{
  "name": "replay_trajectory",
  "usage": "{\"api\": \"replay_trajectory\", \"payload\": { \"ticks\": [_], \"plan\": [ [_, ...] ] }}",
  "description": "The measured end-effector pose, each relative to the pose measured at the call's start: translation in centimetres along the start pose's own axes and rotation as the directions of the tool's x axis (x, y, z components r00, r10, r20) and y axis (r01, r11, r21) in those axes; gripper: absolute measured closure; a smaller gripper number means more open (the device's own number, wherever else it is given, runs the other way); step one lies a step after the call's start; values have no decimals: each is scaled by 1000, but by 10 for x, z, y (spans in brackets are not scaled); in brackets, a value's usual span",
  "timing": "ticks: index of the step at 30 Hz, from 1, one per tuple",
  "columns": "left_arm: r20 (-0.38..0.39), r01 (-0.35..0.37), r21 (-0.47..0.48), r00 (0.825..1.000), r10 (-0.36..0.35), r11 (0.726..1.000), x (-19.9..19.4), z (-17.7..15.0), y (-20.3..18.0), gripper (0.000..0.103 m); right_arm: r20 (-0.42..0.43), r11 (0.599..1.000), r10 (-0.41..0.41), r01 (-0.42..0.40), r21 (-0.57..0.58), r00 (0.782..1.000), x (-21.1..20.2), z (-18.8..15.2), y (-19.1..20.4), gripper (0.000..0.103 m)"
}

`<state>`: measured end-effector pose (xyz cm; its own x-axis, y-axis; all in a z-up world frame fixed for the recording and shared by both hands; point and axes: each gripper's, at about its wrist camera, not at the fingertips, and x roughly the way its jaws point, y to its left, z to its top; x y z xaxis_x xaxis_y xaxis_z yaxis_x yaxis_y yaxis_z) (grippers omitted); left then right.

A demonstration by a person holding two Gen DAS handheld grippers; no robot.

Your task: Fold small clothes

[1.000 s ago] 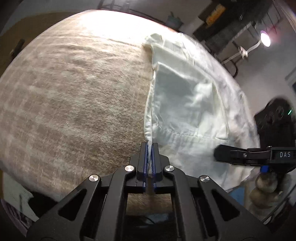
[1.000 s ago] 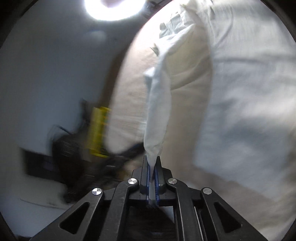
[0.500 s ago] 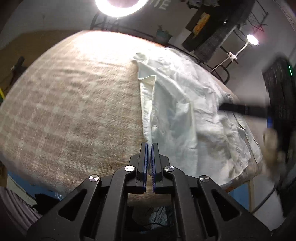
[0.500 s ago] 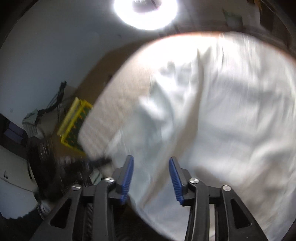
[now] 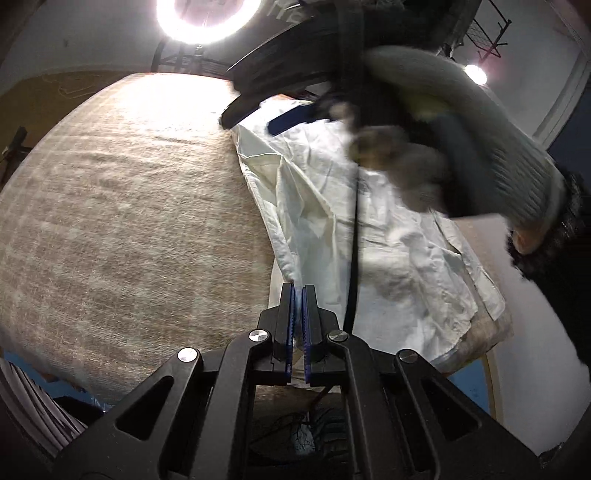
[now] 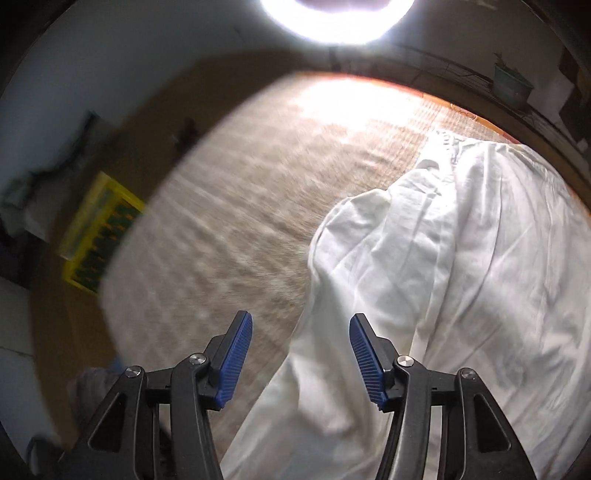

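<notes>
Now, left gripper (image 5: 297,291) pinching the white garment's (image 5: 332,229) edge — right gripper (image 6: 301,332) opening, empty.

Garment (image 5: 369,236) spread on right part of table (image 5: 122,221), reaching its right edge; rest of table bare to the left. Left gripper (image 5: 297,291) at garment's near edge, pinching it. Right gripper (image 6: 301,354) above garment's left border, jaws opening w/ nothing between. Ring light (image 5: 207,18) beyond table's far side. Crate (image 6: 99,243) on floor, left of table
</notes>
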<state>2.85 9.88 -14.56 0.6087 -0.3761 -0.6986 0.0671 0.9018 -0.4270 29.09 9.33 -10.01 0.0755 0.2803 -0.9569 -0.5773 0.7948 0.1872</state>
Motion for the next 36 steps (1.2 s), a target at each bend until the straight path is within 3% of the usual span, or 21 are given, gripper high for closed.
{"api": "replay_trajectory", "payload": {
  "ticks": [4, 9, 13, 16, 17, 21, 24, 27, 29, 31, 34, 36],
  "plan": [
    [2, 2, 12, 1000, -2, 1000, -1, -2, -5, 102, -88, 989, -144, 140, -47, 986, 36, 14, 6, 46],
    [-3, 4, 29, 1000, -4, 1000, 0, -3, -11, 102, -155, 980, -197, 189, -68, 968, 61, 13, -2, 49],
    [-7, 1, 58, 1000, 0, 998, 3, -3, -20, 102, -160, 978, -208, 199, -65, 965, 66, 8, -13, 73],
    [-4, -4, 69, 1000, 5, 998, 3, -3, -26, 102, -131, 987, -162, 161, -24, 978, 60, 4, -28, 96],
    [-3, -6, 75, 1000, 6, 997, 3, -2, -27, 102, -108, 991, -130, 131, 1, 986, 55, 2, -35, 99],
    [7, -24, 123, 1000, 23, 992, 2, 1, -40, 102, 34, 996, 8, -11, 86, 999, 23, -6, -63, 102],
    [3, -21, 158, 1000, 21, 987, 5, 3, -52, 102, 163, 976, 108, -136, 168, 981, -3, -19, -96, 102],
    [-10, -18, 205, 1000, 21, 979, 11, 4, -67, 102, 330, 914, 215, -308, 262, 919, -31, -46, -136, 103],
    [-27, -16, 247, 999, 23, 969, 17, 0, -80, 102, 421, 848, 258, -413, 332, 870, -39, -71, -169, 103],
    [-47, -16, 285, 998, 31, 959, 25, -4, -91, 102, 482, 779, 268, -482, 402, 835, -37, -97, -198, 103],
    [-89, -3, 311, 996, 32, 950, 39, -11, -102, 102, 523, 663, 246, -536, 524, 816, -20, -132, -233, 103],
    [-104, 0, 329, 994, 36, 944, 46, -16, -110, 102, 532, 623, 228, -542, 564, 815, -12, -144, -244, 103]
  ]
}}
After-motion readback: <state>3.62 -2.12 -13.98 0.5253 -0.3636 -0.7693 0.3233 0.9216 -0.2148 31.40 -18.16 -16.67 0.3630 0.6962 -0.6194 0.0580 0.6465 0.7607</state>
